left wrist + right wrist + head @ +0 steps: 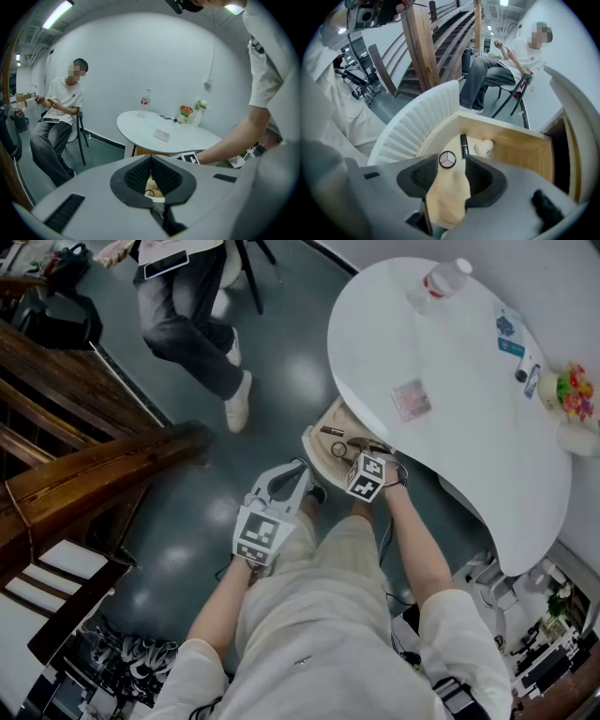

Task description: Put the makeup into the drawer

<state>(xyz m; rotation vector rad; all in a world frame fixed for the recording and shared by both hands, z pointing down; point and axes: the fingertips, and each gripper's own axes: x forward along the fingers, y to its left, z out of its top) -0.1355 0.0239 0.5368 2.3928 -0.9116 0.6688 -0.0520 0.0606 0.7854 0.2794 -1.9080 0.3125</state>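
Under the white table (450, 409) a wooden drawer (317, 439) stands pulled out. On its floor lie a round compact (447, 160) with three pale shades, a black makeup tube (464, 145) and a beige sponge (484, 147). My right gripper (449, 176) points steeply down over the drawer, jaws apart with nothing between them; the compact lies just beyond the tips. In the head view its marker cube covers the right gripper (360, 459). My left gripper (304, 470) hovers left of the drawer, jaws shut and empty (151, 164).
The table holds a water bottle (442, 279), a clear pinkish packet (411, 399), cards (511, 334) and flowers (574, 390). A person sits on a chair (187, 315) at the far left. A wooden staircase (75, 456) runs along the left. The drawer's white ribbed front (422, 122) curves on my side.
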